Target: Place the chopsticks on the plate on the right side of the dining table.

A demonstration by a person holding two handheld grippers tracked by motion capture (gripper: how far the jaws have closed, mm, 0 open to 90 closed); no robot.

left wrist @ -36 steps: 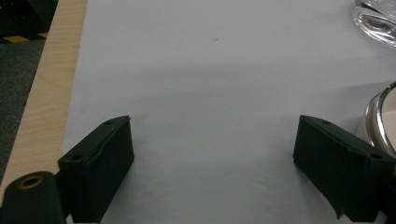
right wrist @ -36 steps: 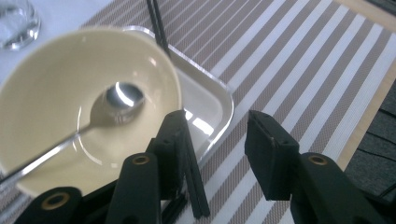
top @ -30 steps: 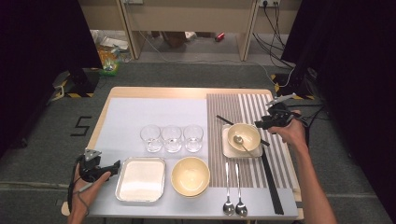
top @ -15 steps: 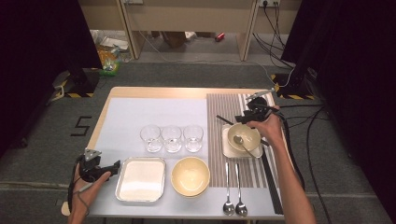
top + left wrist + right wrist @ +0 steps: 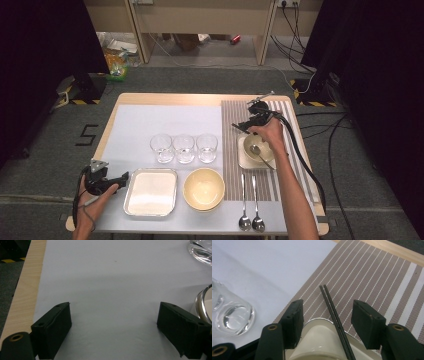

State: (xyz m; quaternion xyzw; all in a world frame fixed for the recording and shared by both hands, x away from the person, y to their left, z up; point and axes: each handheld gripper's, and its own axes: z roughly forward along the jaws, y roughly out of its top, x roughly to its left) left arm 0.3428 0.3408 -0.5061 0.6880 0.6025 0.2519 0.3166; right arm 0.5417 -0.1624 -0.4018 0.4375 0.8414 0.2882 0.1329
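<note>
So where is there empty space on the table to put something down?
The white cover is bare behind the three glasses, and at the left, above the left gripper. The striped mat is crowded: small bowl, chopsticks, spoons.

A pale wooden table edge [image 5: 165, 98] with visible grain is seen around a smooth matt white sheet [image 5: 165, 120]. The striped placemat [image 5: 372, 280], upper right of the right gripper view, is woven and rough-textured. Thin chopsticks [image 5: 332, 305] appear black and slightly glossy. The cream bowl [image 5: 322, 345] at the bottom is glazed and shiny, resting on a tray with a polished metal rim. Clear glossy glass is noted in the tumbler [image 5: 234, 315] at left. The right gripper [image 5: 325, 320] shows matt black plastic jaws; the two spoons [image 5: 250, 220] are shiny metal
</note>
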